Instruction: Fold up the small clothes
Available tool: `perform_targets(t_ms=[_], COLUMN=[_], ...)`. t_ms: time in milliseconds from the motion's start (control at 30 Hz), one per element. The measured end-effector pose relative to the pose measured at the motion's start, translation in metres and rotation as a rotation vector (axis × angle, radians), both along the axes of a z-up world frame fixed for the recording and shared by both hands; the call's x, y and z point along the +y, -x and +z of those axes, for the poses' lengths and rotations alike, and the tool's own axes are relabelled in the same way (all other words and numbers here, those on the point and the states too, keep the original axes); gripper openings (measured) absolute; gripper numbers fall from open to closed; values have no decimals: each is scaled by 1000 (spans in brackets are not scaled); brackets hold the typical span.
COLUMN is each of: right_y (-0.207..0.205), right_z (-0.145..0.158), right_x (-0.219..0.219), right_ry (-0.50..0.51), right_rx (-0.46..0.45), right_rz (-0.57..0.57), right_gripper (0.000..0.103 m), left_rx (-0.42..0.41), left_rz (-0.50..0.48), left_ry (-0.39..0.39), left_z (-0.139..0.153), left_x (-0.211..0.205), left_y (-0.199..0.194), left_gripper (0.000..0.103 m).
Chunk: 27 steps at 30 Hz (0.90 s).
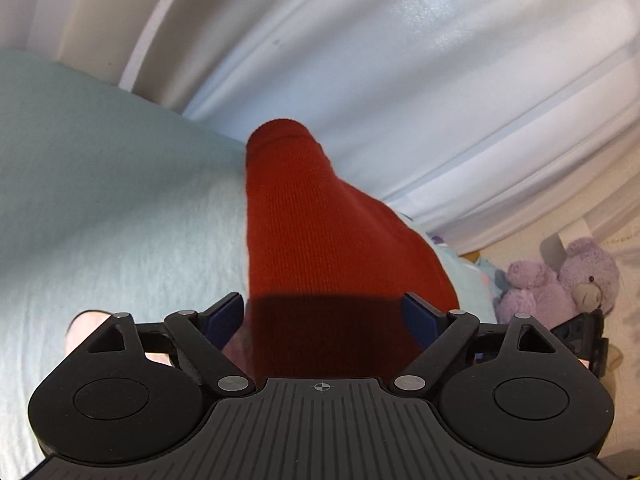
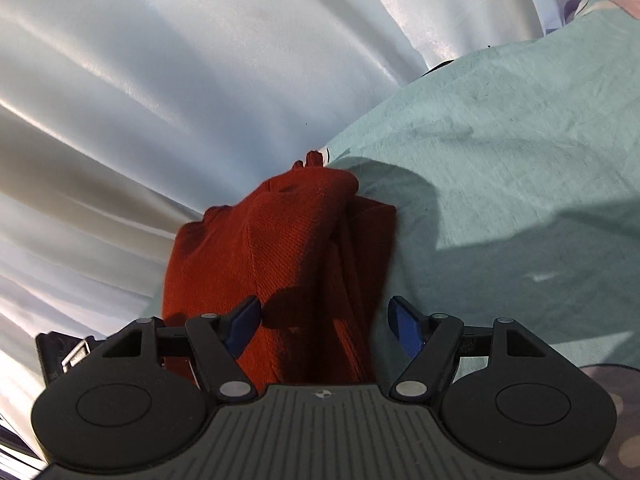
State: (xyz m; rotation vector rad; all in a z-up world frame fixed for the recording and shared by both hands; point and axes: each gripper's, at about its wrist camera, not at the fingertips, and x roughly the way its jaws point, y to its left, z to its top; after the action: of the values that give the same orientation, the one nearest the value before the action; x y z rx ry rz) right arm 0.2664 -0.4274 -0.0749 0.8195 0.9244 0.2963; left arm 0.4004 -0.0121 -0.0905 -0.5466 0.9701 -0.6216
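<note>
A red knit garment (image 1: 320, 232) lies bunched on a pale mint bed sheet (image 1: 100, 200), stretching away from me towards its narrow far end. My left gripper (image 1: 322, 316) stands wide open, with the cloth filling the span between its blue pads (image 1: 224, 318); I see no pinch. In the right wrist view the same red garment (image 2: 280, 248) shows several folds and creases. My right gripper (image 2: 325, 326) is open over its near end. The left pad (image 2: 244, 324) rests at the cloth. The right pad (image 2: 406, 330) stands apart from it, above the sheet (image 2: 500, 160).
White draped fabric (image 1: 400, 60) hangs behind the bed in both views. A purple teddy bear (image 1: 568, 280) sits at the right. A person's thumb (image 1: 86, 326) shows beside the left gripper. Dotted cloth (image 2: 624, 420) fills the lower right corner. Part of the other gripper (image 2: 60, 354) shows low left.
</note>
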Motion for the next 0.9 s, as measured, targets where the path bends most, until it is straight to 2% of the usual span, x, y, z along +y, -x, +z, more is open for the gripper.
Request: perform_targets(t_ms=[100,167,267,333,433,467,567,700,767,900], right_y=[-10,-18,-24,-28,-26,-23,-11,1,4,18], right_z=[-8,-13,-20,-22,-12,-6,19,44,45,35], right_x=[-3,0,7,15,33,37,47,75,94,134], right_ry=[-92,-119,-159,-161,-91,-68,-90,-85,-123,-175], right_rx=[9,14,17,15,-4,-22,-69,-112,-90,-64], right_rz=[7,24,35,32,24,30,41,118,160,244], right_gripper=[69,55,46,42,36,35,33,32,31,29], left_rx=[22,43,31,32,42,39,40,47,15,48], left_rz=[16,21,13,13,29,32,41,41,50,131], left_ry=[22,51,63,61,62,61,67,82,58,-27], left_z=[-12,-19,-25,-26,-25,-23,-12,12,26,42], left_x=[-5,-5,-8,-9,-10,-10,-3,20,36,74], left_y=[-10,-13,-15,-16,-16,-15,-9,13,31,64], left_gripper=[81,78,72,67,57,54,50,49,49,50])
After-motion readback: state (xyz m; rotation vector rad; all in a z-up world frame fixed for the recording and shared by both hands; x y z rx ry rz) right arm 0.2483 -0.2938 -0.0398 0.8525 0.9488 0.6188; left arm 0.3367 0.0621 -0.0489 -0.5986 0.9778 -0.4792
